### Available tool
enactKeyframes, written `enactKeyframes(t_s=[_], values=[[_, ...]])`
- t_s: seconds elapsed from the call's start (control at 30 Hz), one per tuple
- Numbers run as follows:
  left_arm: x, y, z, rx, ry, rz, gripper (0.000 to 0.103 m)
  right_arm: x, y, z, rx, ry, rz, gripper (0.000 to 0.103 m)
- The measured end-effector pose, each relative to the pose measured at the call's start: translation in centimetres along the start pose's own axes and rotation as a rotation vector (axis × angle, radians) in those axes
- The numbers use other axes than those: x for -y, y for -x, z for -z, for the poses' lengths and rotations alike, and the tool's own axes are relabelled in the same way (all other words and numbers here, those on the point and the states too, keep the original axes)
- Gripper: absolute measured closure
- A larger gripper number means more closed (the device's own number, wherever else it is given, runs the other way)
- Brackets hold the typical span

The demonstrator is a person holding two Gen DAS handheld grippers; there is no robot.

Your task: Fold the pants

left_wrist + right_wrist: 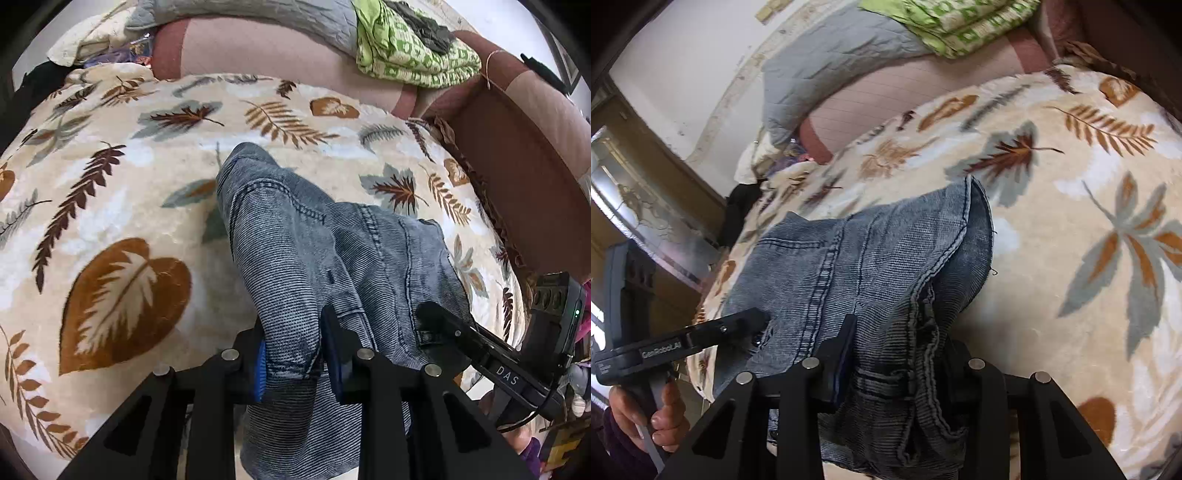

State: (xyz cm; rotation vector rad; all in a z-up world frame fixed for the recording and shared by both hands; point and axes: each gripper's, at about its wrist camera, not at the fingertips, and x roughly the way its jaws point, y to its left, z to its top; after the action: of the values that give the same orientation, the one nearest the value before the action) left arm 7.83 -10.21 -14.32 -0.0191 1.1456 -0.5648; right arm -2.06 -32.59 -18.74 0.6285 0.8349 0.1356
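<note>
Two grippers share one bundle of denim over a wide bed (110, 177) dressed in a cream blanket (1071, 229) printed with brown and grey leaves. Along the far side runs a pinkish bolster (266, 51), with a grey quilt (827, 62) and a green patterned cloth (406, 44) heaped on top of it.

The pants (314, 236), grey-blue jeans, sit near the middle of the blanket's near edge. They look partly lifted: one end lies on the blanket, the other is gathered up toward both cameras and drapes down past the bed's edge. From the right wrist view the cloth seems doubled over on itself, one layer curling over another, with a seam and a pocket line showing. I'd judge the fold is under way but not finished; the bundle is bunched and uneven, and it would need to be laid flat, squared and probably folded once more.

Left gripper (291, 354) is pinching a thick ridge of denim between its blue pads. Right gripper (894, 365) is likewise clamped on a gathered wad with a seam running through it. Each one shows in the other's camera, just beside it, along the same edge of the pants. A bare hand (661, 417) grips the left tool's handle.
</note>
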Motion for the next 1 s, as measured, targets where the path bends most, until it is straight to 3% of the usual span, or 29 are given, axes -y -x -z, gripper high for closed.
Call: enactKeyframes(t_s=[0.17, 0.23, 0.3, 0.4, 0.47, 0.53, 0.6, 0.7, 0.77, 0.83, 1.0], values=[[-2.1, -1.2, 0.7, -0.041, 0.022, -0.026, 0.075, 0.4, -2.4, 0.2, -0.11, -0.029, 0.052, 0.06], [-3.2, -2.5, 1.1, -0.072, 0.053, -0.025, 0.073, 1.4, -2.3, -0.2, -0.133, -0.082, 0.025, 0.042], [-4.0, -3.0, 1.5, -0.077, 0.071, -0.019, 0.071, 2.5, -2.1, -0.5, -0.137, -0.12, 0.032, 0.033], [-4.1, -2.9, 1.5, -0.064, 0.061, -0.006, 0.064, 4.5, -1.9, -0.5, -0.148, -0.183, 0.021, 0.03], [-4.0, -3.1, 1.5, -0.064, 0.035, -0.032, 0.052, 5.4, -2.4, -0.5, -0.181, -0.226, -0.042, 0.029], [-4.3, -3.7, 1.6, -0.074, 0.033, -0.03, 0.048, 5.3, -2.9, -0.4, -0.194, -0.231, -0.091, 0.022], [-4.9, -4.2, 1.8, -0.091, 0.057, 0.0, 0.047, 4.5, -3.6, -0.2, -0.213, -0.226, -0.131, 0.022], [-5.2, -4.1, 2.0, -0.083, 0.077, 0.03, 0.051, 1.6, -4.4, 0.5, -0.221, -0.098, -0.088, 0.022], [-5.0, -3.8, 2.1, -0.076, 0.07, 0.048, 0.068, 0.2, -4.5, 0.8, -0.209, -0.064, -0.108, 0.028], [-4.8, -3.3, 2.0, -0.061, 0.056, 0.046, 0.073, -0.5, -4.1, 0.8, -0.181, -0.039, -0.109, 0.054], [-4.3, -1.6, 1.5, -0.012, 0.033, 0.047, 0.076, -3.5, -1.8, 1.2, -0.053, 0.125, -0.016, 0.062]])
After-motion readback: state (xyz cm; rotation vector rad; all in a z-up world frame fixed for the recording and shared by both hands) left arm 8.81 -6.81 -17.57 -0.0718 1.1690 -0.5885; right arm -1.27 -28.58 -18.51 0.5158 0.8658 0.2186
